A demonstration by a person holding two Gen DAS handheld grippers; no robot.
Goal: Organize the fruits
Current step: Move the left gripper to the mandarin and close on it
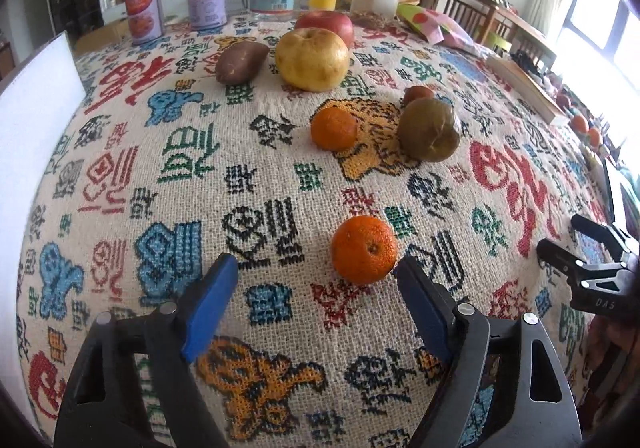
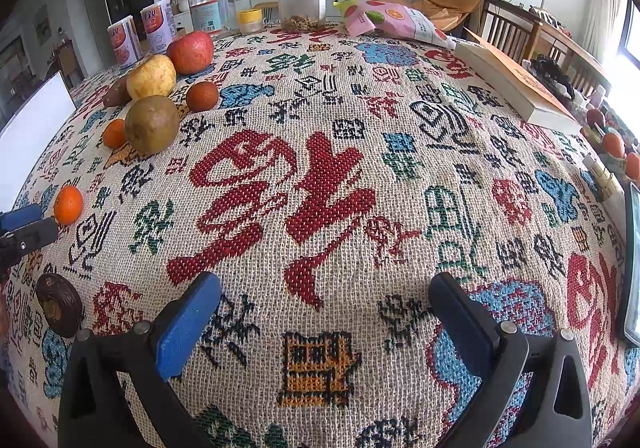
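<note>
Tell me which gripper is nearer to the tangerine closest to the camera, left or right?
Left. The left gripper is open just before the tangerine, which sits near its right finger. The right gripper is open over bare cloth, with the tangerine far to its left.

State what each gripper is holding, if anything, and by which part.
Nothing is held. The left gripper is open, with the nearest mandarin just ahead of its fingertips, ungripped. The right gripper is open over bare tablecloth.

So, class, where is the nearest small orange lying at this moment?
In the left wrist view, the small orange lies on the patterned tablecloth, just ahead of the open left gripper, nearer its right finger.
</note>
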